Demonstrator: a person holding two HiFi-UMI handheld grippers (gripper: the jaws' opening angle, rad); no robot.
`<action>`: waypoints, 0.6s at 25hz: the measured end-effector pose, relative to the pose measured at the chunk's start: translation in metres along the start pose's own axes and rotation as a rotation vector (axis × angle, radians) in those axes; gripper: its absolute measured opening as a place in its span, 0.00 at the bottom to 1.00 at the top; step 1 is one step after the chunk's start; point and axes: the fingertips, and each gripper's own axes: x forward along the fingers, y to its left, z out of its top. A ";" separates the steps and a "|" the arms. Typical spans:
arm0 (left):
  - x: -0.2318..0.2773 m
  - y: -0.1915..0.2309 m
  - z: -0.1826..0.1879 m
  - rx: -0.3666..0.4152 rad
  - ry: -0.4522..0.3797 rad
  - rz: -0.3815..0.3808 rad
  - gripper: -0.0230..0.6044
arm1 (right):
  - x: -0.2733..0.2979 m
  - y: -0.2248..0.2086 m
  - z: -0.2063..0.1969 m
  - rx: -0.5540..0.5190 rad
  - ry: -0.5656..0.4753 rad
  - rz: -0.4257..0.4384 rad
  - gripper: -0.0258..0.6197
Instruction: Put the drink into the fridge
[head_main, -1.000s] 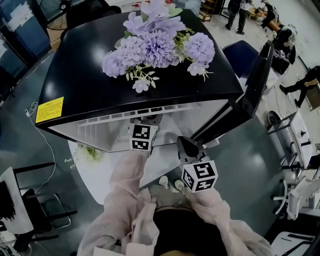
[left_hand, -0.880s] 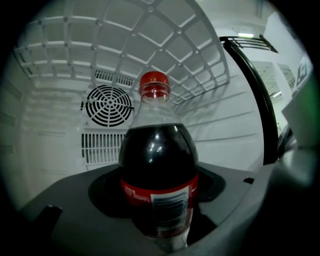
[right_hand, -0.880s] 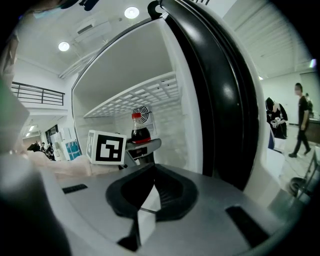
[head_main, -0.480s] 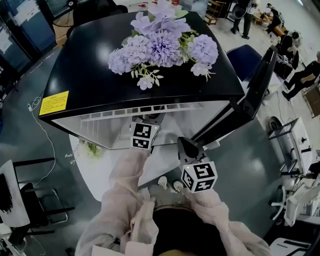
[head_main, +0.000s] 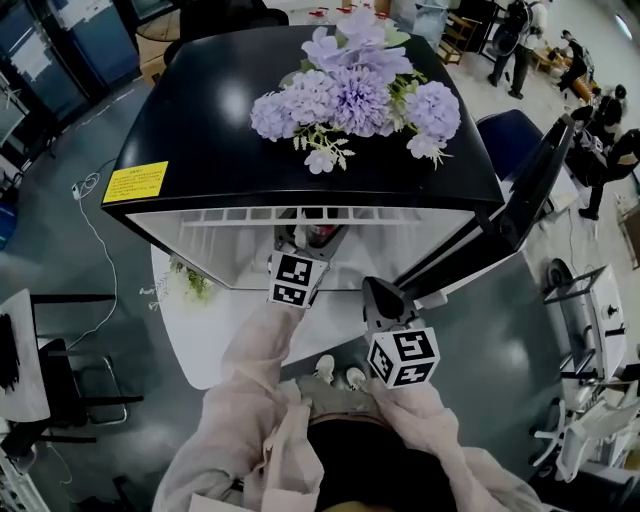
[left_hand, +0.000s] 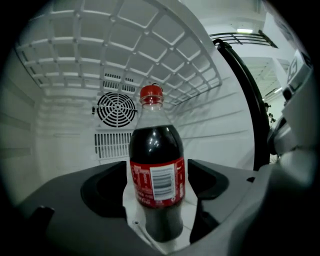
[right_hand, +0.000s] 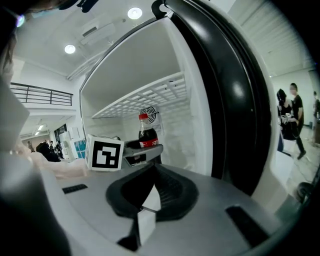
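The drink bottle (left_hand: 157, 150) stands upright inside the fridge (head_main: 200, 130), under the white wire shelf (left_hand: 125, 55) and in front of the round fan grille (left_hand: 116, 109) on the back wall. It is clear plastic, full of dark cola to the shoulder, with a red cap (left_hand: 151, 93). A red label (left_hand: 145, 182) wraps its waist and carries a white barcode panel (left_hand: 163, 180); the white lettering beside the panel is too small to read.

The left gripper (left_hand: 158, 197) reaches into the fridge with its jaws opening, the bottle between them with a gap at each side. The right gripper (right_hand: 149, 200) hangs outside by the open door (head_main: 530, 190), its jaws pressed together on nothing.

Each gripper bears a cube with black-and-white square markers. A yellow sticker (head_main: 135, 182), its print unreadable, sits on the fridge's black top near a bunch of purple flowers (head_main: 360, 95).
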 end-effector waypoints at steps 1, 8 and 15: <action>-0.004 0.001 -0.002 -0.008 0.005 0.007 0.63 | 0.001 0.001 0.001 -0.002 -0.001 0.007 0.06; -0.044 0.010 -0.015 -0.051 0.026 0.055 0.63 | 0.004 0.011 0.002 -0.008 -0.001 0.057 0.06; -0.089 0.019 -0.016 -0.086 0.007 0.172 0.52 | 0.009 0.022 0.005 -0.036 -0.006 0.111 0.06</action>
